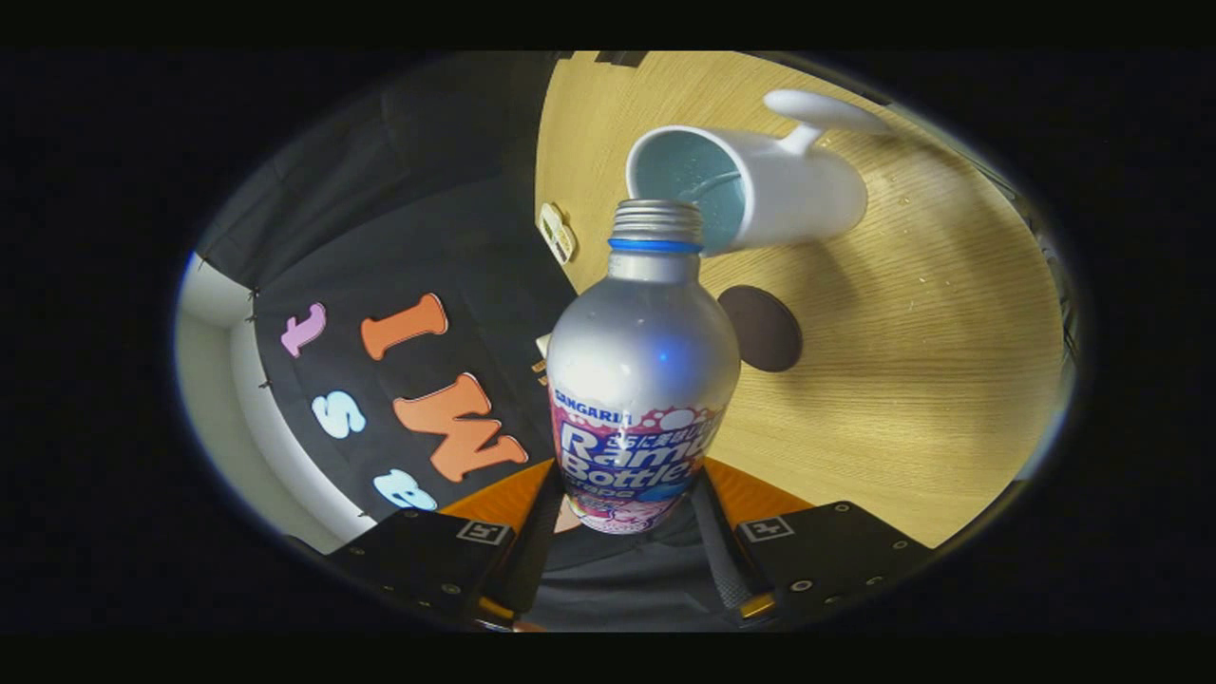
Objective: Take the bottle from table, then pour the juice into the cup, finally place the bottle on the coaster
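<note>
The tongs (622,532) gripped the bottle (641,380) on both sides, its open neck tipped at the cup (750,185), beside the coaster (765,328) on the bench (931,380).

The gripper view rides on the gripper (622,532), looking forward along its fingers, rolled sideways and close over the table (912,380) near one edge; the bottle (641,380) between the fingers stands very near the lens.
</note>
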